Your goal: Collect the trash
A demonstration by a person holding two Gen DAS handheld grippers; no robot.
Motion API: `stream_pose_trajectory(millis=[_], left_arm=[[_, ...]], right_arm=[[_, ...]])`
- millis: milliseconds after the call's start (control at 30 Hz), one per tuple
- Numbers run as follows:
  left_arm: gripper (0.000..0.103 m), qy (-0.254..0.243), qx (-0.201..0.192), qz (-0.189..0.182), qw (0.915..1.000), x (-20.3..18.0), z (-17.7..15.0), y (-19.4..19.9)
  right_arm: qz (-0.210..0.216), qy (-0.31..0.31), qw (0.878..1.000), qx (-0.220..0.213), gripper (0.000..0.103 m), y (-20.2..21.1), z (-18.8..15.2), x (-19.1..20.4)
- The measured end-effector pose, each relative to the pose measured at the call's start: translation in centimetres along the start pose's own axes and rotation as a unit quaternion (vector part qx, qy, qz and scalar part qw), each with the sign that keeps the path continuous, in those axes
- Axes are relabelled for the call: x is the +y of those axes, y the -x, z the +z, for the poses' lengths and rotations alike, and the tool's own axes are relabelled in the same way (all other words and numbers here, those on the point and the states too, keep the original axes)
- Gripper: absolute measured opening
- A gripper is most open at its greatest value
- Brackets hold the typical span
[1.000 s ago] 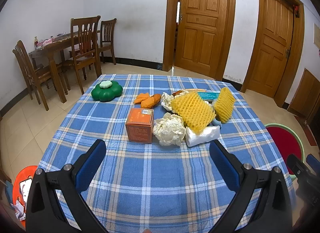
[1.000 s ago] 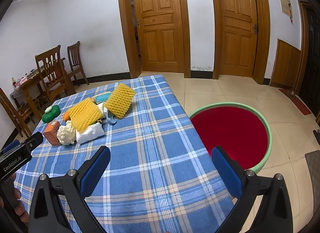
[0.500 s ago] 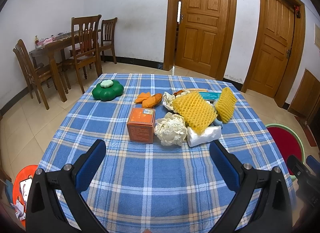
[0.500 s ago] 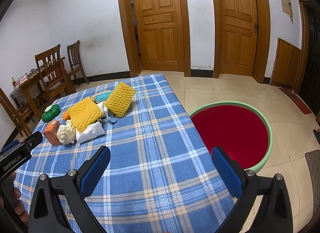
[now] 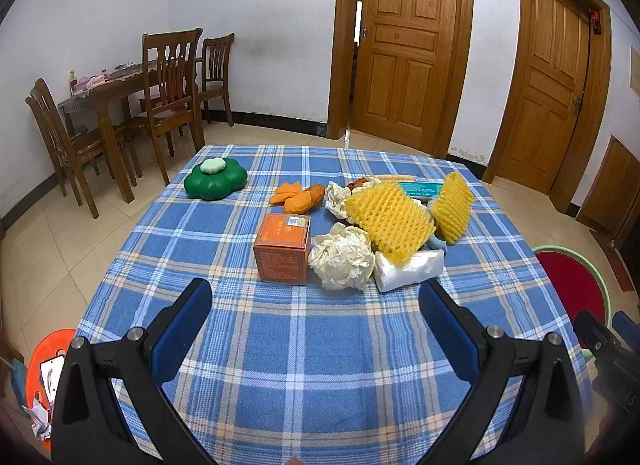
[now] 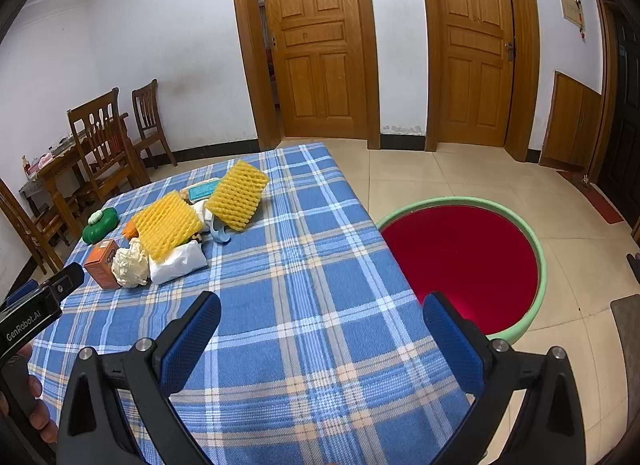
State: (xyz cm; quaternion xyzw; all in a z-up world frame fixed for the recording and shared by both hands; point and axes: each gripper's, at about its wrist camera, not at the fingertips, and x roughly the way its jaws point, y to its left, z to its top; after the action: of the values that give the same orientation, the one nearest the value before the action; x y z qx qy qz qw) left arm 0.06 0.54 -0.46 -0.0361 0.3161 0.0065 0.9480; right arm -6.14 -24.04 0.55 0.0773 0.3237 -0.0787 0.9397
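Left fingers: the left gripper (image 5: 316, 307) is spread wide with nothing between its blue pads – held low over the near desk, facing the trash pile.
Right fingers: the right gripper (image 6: 320, 317) is equally wide and empty, angled toward the desk's right edge and the floor beyond.
Nearest trash: an orange box (image 5: 283, 247), crumpled paper ball (image 5: 342, 261) and white tissue pack (image 5: 410, 270) sit touching in a row, likely the first pick.
Farther trash: two yellow foam nets (image 5: 390, 219), a teal packet (image 5: 420, 187) and orange peels (image 5: 298, 197) cluster behind.
Desk: blue plaid cloth (image 5: 312, 353) covers it.
Bin: a red basin (image 6: 464, 261) with a green rim waits on the floor just right of the desk – presumably the drop spot.
Not trash, probably: a green flower-shaped container (image 5: 215, 183) stands apart, far left.
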Motion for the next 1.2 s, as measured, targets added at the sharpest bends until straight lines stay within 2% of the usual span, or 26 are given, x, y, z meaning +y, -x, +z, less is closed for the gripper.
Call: stream_pose_trajectory(millis=[833,1200], left_arm=[[0.102,-0.004,0.013,0.004,0.9999,0.6,-0.4,-1.1],[0.102,-0.014,0.026,0.013,0.9995,1.6,1.9,-3.1]], right_arm=[[0.007,-0.007,1.000,0.011,0.103,-0.5,-0.3,-0.2],[0.026,0.001,0.999,0.027,0.103,-3.1,2.9,0.8]])
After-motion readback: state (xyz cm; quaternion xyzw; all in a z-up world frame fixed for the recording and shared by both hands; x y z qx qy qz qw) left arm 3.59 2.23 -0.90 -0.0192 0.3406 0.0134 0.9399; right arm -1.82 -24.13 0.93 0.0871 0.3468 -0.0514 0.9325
